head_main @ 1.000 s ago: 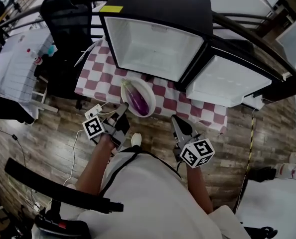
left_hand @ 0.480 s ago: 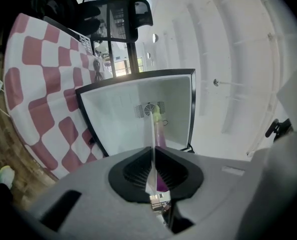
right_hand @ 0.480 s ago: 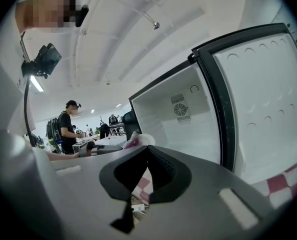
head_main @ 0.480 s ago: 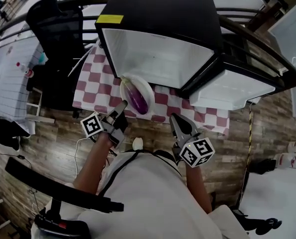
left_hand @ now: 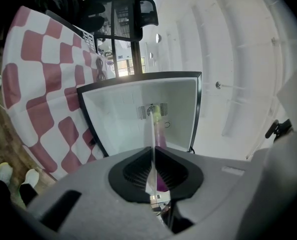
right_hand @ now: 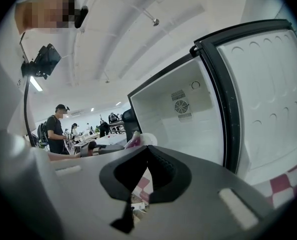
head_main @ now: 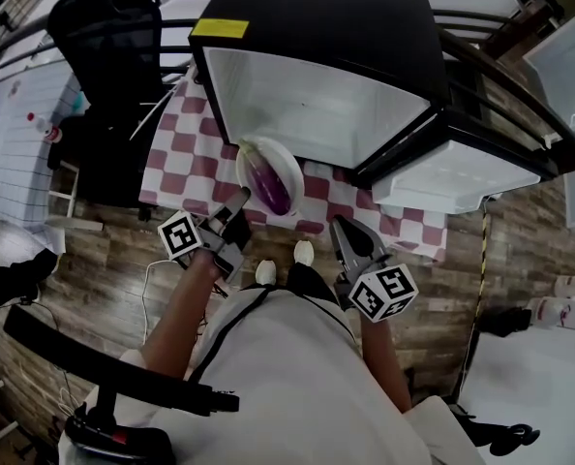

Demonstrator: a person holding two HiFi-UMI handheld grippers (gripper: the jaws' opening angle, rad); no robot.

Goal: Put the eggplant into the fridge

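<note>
A purple eggplant [head_main: 268,184] lies on a white plate [head_main: 288,165] at the near edge of the red-checkered table [head_main: 184,149], just in front of the open black fridge [head_main: 317,95]. My left gripper [head_main: 241,199] is shut on the plate's near rim. In the left gripper view the plate [left_hand: 152,126] shows edge-on between the jaws of the left gripper [left_hand: 152,149], with the eggplant [left_hand: 161,134] behind it. My right gripper [head_main: 338,227] hovers to the right, off the table edge, shut and holding nothing. From the right gripper [right_hand: 148,148] the eggplant [right_hand: 134,139] shows to the left.
The fridge door [head_main: 454,177] hangs open to the right. The fridge's white inside [right_hand: 181,119] has a fan vent on its back wall. A black office chair [head_main: 113,27] stands left of the table. Wooden floor and the person's shoes [head_main: 304,252] lie below my grippers.
Both grippers and the plate with the eggplant have shifted a little toward the fridge opening, mostly in the earlier half second. The left grip on the plate is unchanged.
</note>
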